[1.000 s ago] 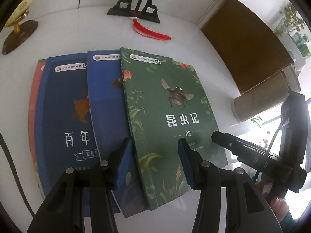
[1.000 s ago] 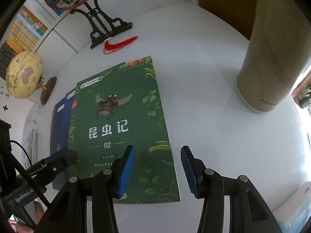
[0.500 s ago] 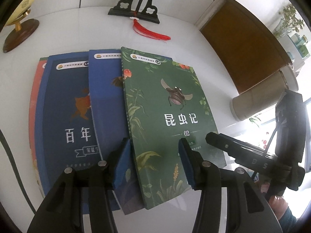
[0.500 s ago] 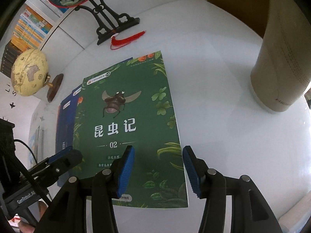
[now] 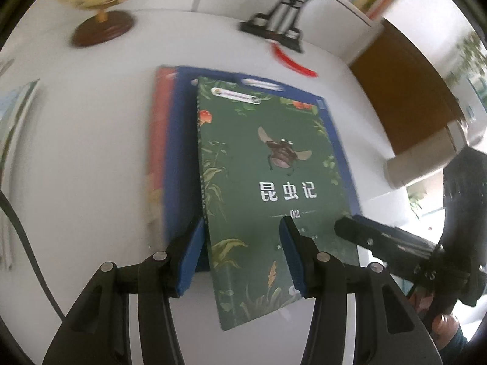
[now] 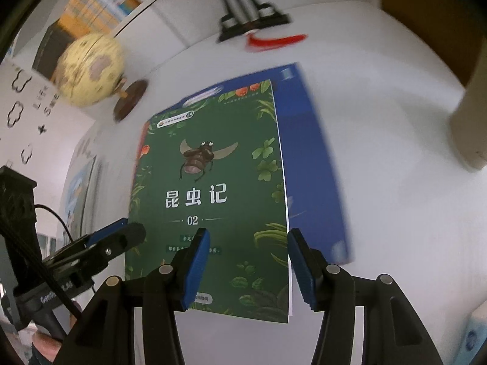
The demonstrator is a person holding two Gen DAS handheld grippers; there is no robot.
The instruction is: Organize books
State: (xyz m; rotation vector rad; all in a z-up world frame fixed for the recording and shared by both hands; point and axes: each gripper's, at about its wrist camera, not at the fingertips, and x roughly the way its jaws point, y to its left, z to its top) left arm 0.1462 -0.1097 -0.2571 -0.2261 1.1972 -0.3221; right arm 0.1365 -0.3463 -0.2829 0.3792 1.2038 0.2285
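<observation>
The green book [image 5: 268,188] lies on top of a rough pile on the white worktop [image 5: 91,152], with a blue book [image 6: 310,164] jutting out to its right and a red one [image 5: 156,140] showing at the left. The pile looks gathered but not squared: edges are staggered, so aligning remains. The left gripper [image 5: 240,252] hovers over the green book's near left edge, jaws partly apart and gripping nothing. The right gripper [image 6: 248,266] hangs over its near right edge, holding nothing. A globe [image 6: 91,70] stands at the far left.
</observation>
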